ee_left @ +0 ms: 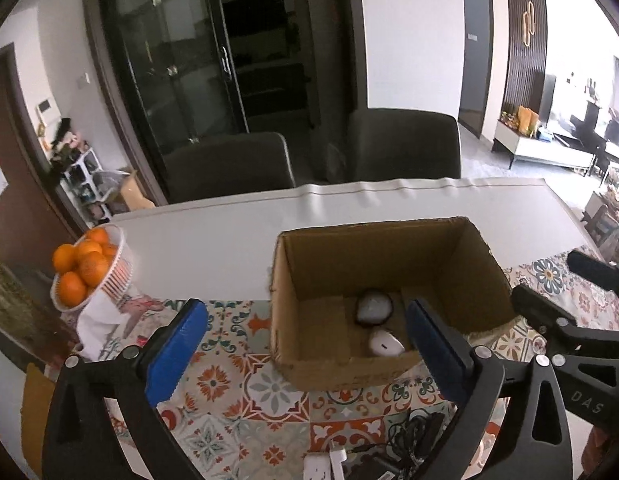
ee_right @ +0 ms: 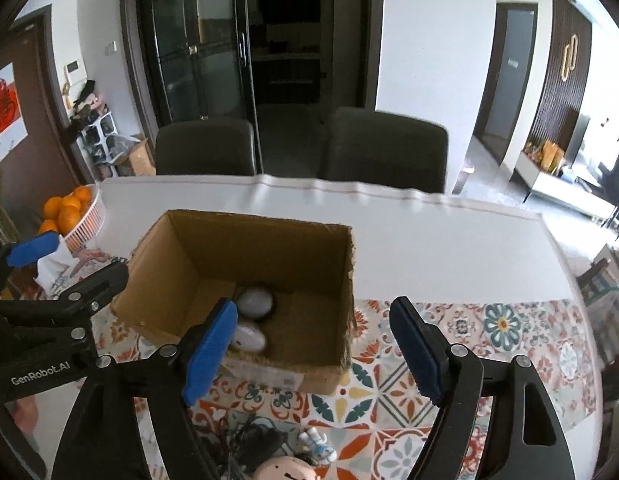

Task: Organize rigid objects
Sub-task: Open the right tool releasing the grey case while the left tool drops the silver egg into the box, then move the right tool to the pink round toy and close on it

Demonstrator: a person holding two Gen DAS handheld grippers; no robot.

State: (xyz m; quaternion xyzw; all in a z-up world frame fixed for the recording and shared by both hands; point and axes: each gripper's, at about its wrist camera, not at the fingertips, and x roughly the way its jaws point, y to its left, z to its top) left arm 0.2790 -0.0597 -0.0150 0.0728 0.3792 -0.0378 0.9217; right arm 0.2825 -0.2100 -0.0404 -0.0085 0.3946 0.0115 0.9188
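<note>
- Left wrist view: left gripper (ee_left: 305, 344) stands with jaws spread wide, blue pads clear of everything, nothing between them but open air above the patterned tablecloth (ee_left: 237, 380) and the near wall of the cardboard box (ee_left: 373, 264).
- Box sits open-topped on the cloth, near edge of the white table (ee_left: 213, 240). Two items lie on its floor: a round white-and-dark object (ee_left: 374, 307) toward the back, a white oval mouse-like object (ee_left: 385, 343) in front of it, touching or nearly so.
- This view alone shows the full bowl of oranges (ee_left: 85, 268) on its white stand at left, and a white plug block (ee_left: 325, 466) beside dark cables (ee_left: 413, 436) at the bottom edge.
- The right gripper's black frame shows at the right margin.
- Right wrist view: right gripper (ee_right: 313, 350) also open, a little less wide, holding nothing; its left pad overlaps the box's near wall in the frame, contact cannot be told.
- Only here: a small white-and-blue figure (ee_right: 319, 444) and a pale rounded object (ee_right: 283, 470) on the cloth below the box; the latter is cut off, identity unclear.
- Two dark chairs (ee_right: 385, 148) stand behind the table in both views.
</note>
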